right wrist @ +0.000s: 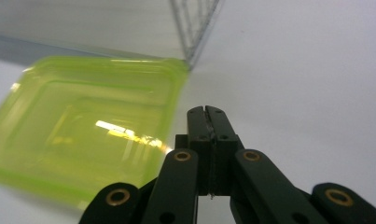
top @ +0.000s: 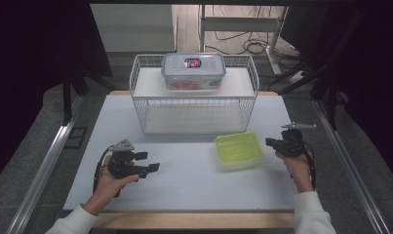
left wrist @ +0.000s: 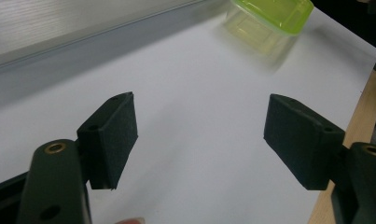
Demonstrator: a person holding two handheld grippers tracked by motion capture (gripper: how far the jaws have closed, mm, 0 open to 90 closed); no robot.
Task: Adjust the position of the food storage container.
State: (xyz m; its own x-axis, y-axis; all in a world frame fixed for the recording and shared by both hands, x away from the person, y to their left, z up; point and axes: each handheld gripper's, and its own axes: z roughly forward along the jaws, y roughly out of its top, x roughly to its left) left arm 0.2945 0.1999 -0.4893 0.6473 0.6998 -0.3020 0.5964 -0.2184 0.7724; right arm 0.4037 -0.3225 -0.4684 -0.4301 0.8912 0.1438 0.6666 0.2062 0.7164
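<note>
On a white table [top: 194, 180], a green lidded container [top: 238, 149] sits right of centre, just in front of a wire rack [top: 194, 105]. The right gripper [top: 271, 142], jaws pressed together on nothing, hovers just beside its right edge. The left gripper [top: 151, 163] rests well apart, jaws spread.

The desk [top: 194, 187] has a white top with a bare wooden strip along its near edge and sits on a grey floor [top: 23, 161]. Metal rails [top: 48, 158] run past both side edges. Beyond the far edge there's a white table frame [top: 243, 24] with black cables [top: 250, 46] tangled under it. Dark curtains [top: 33, 44] hang on both sides, pretty dim.
</note>
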